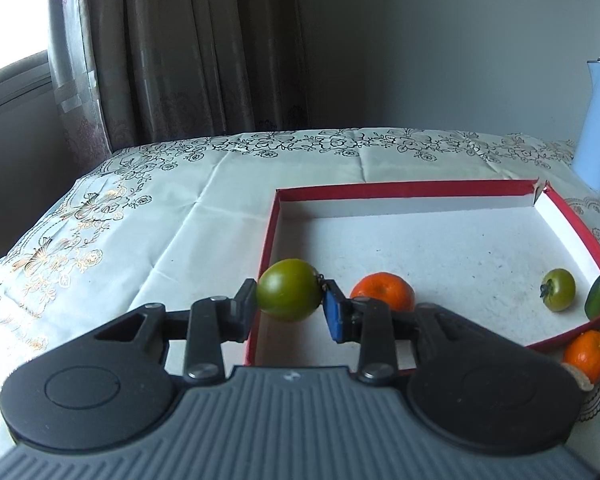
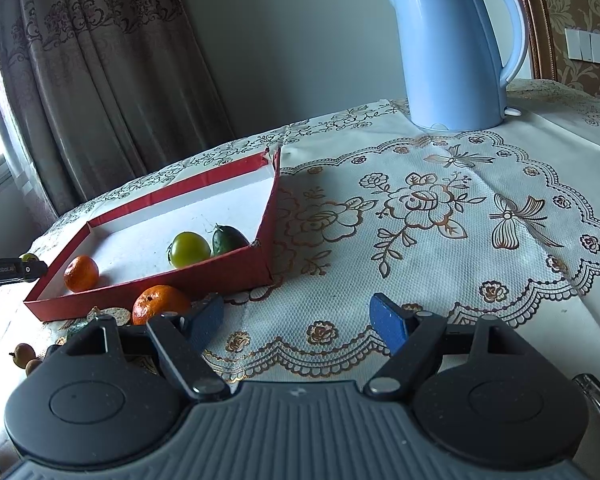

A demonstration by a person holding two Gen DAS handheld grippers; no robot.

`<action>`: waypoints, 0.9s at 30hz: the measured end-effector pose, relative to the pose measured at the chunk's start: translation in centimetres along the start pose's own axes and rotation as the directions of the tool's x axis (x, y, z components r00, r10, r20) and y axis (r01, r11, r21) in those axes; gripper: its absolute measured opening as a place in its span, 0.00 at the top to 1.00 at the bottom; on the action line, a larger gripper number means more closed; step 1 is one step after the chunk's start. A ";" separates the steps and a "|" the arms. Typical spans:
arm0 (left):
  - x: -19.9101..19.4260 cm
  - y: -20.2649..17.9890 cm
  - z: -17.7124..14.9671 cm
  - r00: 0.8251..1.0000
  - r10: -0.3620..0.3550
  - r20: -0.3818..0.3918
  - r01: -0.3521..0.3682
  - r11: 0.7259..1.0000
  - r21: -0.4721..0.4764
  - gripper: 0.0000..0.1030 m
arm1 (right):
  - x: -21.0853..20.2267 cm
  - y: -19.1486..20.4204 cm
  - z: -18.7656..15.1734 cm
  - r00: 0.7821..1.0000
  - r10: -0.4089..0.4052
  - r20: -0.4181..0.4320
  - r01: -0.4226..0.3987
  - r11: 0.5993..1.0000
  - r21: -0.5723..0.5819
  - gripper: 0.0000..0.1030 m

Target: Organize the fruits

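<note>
My left gripper (image 1: 290,304) is shut on a green tomato (image 1: 289,295) and holds it over the near left corner of the red box (image 1: 404,189). Inside the box lie a tangerine (image 1: 383,291), a smaller green tomato (image 1: 558,289) and a dark green fruit (image 1: 599,295). A second tangerine (image 1: 587,355) lies outside the box by its near right corner. In the right wrist view my right gripper (image 2: 298,322) is open and empty over the tablecloth, right of the box (image 2: 172,285) and the outside tangerine (image 2: 158,303).
A blue electric kettle (image 2: 456,46) stands at the back right of the table. Small brown fruits (image 2: 23,354) and a round biscuit-like piece (image 2: 114,314) lie in front of the box. A curtain (image 1: 180,48) hangs behind the table's left side.
</note>
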State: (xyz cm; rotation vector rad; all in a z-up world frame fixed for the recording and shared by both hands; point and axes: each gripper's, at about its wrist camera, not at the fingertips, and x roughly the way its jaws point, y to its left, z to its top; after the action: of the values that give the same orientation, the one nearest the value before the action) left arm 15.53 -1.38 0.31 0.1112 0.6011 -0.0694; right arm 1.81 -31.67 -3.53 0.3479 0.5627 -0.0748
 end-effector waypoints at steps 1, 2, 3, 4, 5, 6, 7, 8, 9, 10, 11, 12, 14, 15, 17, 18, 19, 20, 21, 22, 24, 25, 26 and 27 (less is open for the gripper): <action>0.8 -0.1 0.0 1.000 0.000 -0.009 0.000 1.000 -0.003 0.67 | 0.0 -0.1 0.0 1.000 0.003 -0.001 -0.003 1.000 0.003 0.22; 1.0 -0.3 0.0 1.000 0.012 0.006 -0.012 1.000 0.007 0.63 | 0.1 -0.1 0.0 1.000 0.005 -0.003 -0.005 1.000 0.007 0.22; 1.2 -0.4 0.0 1.000 0.026 0.005 -0.026 1.000 0.014 0.44 | 0.1 -0.2 0.0 1.000 0.008 -0.005 -0.008 1.000 0.011 0.22; 1.1 -0.4 -0.1 0.999 0.037 0.010 -0.037 0.999 0.013 0.24 | 0.2 -0.3 0.1 1.000 0.010 -0.007 -0.010 1.000 0.016 0.22; 0.8 -0.3 -0.2 0.998 0.056 0.025 -0.056 0.998 0.006 0.18 | 0.2 -0.4 0.1 1.000 0.013 -0.006 -0.013 1.000 0.020 0.22; 0.4 -0.2 -0.4 0.998 0.061 0.035 -0.061 0.998 0.005 0.14 | 0.2 -0.4 0.1 1.000 0.016 -0.005 -0.016 1.000 0.025 0.22; 0.0 0.0 -0.5 0.997 0.062 0.037 -0.062 0.998 0.009 0.14 | 0.2 -0.5 0.1 1.000 0.017 -0.004 -0.017 0.999 0.027 0.22; -0.5 0.3 -0.7 0.997 0.063 0.037 -0.064 0.998 0.009 0.14 | 0.2 -0.5 0.1 1.000 0.017 -0.004 -0.017 0.999 0.028 0.22; -1.1 0.7 -1.0 0.997 0.061 0.042 -0.061 0.998 0.001 0.14 | 0.2 -0.4 0.0 1.000 0.017 -0.003 -0.017 0.999 0.027 0.22; -2.0 1.3 -1.4 0.997 0.053 0.048 -0.052 0.999 -0.014 0.14 | 0.1 -0.4 0.0 1.000 0.017 -0.002 -0.017 1.000 0.026 0.22; -3.0 2.1 -1.9 0.997 0.044 0.056 -0.042 0.999 -0.027 0.14 | 0.1 -0.4 0.0 1.000 0.018 0.001 -0.018 1.000 0.025 0.22; -3.8 2.6 -2.4 0.997 0.042 0.065 -0.040 0.999 -0.034 0.13 | 0.0 -0.4 0.0 1.000 0.020 0.005 -0.020 1.000 0.023 0.22; -5.8 4.1 -3.6 0.994 0.059 0.088 -0.054 0.997 -0.057 0.12 | -0.1 -0.3 0.0 1.000 0.021 0.013 -0.021 1.000 0.017 0.22; -6.8 5.0 -4.2 0.993 0.069 0.100 -0.062 0.995 -0.073 0.11 | -0.2 -0.2 0.0 1.000 0.023 0.019 -0.023 1.000 0.012 0.22; -8.2 6.7 -5.4 0.990 0.085 0.116 -0.073 0.992 -0.103 0.08 | -0.5 -0.1 -0.1 0.999 0.030 0.034 -0.030 1.000 0.002 0.22; -8.6 7.5 -6.0 0.987 0.105 0.126 -0.090 0.989 -0.119 0.08 | -0.6 0.1 -0.1 0.998 0.035 0.044 -0.035 0.999 -0.005 0.22; -8.9 8.3 -6.6 0.983 0.132 0.131 -0.114 0.984 -0.136 0.06 | -0.8 0.2 -0.2 0.998 0.037 0.055 -0.036 0.999 -0.015 0.22; -8.9 9.0 -7.2 0.981 0.150 0.120 -0.130 0.979 -0.154 0.05 | -1.0 0.4 -0.2 0.997 0.040 0.070 -0.038 0.999 -0.028 0.22; -8.7 9.6 -7.6 0.983 0.154 0.104 -0.136 0.977 -0.166 0.05 | -1.4 0.8 -0.4 0.994 0.048 0.094 -0.044 0.998 -0.047 0.22; -8.4 10.3 -8.1 0.984 0.157 0.087 -0.139 0.973 -0.182 0.05 | -1.8 1.1 -0.5 0.993 0.054 0.109 -0.047 0.997 -0.059 0.22; -7.9 11.2 -8.8 0.983 0.169 0.074 -0.151 0.967 -0.208 0.05 | -2.8 2.8 -1.1 0.990 0.078 0.116 -0.067 0.993 -0.102 0.22; -7.7 11.5 -8.9 0.983 0.170 0.066 -0.152 0.964 -0.217 0.05 | -3.3 4.0 -1.6 0.988 0.105 0.112 -0.090 0.986 -0.137 0.22; -7.6 11.7 -9.0 0.984 0.164 0.064 -0.146 0.963 -0.226 0.06 | -3.8 5.2 -2.2 0.986 0.129 0.107 -0.110 0.979 -0.172 0.22; -7.7 11.8 -9.0 0.985 0.159 0.072 -0.139 0.963 -0.229 0.06 | -4.2 6.4 -2.8 0.983 0.152 0.104 -0.128 0.970 -0.207 0.22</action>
State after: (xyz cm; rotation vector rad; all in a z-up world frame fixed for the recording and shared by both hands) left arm 5.31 11.68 -1.67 -0.0651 0.5055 0.1392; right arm -2.15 -24.83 -1.52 0.1849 0.4218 0.0966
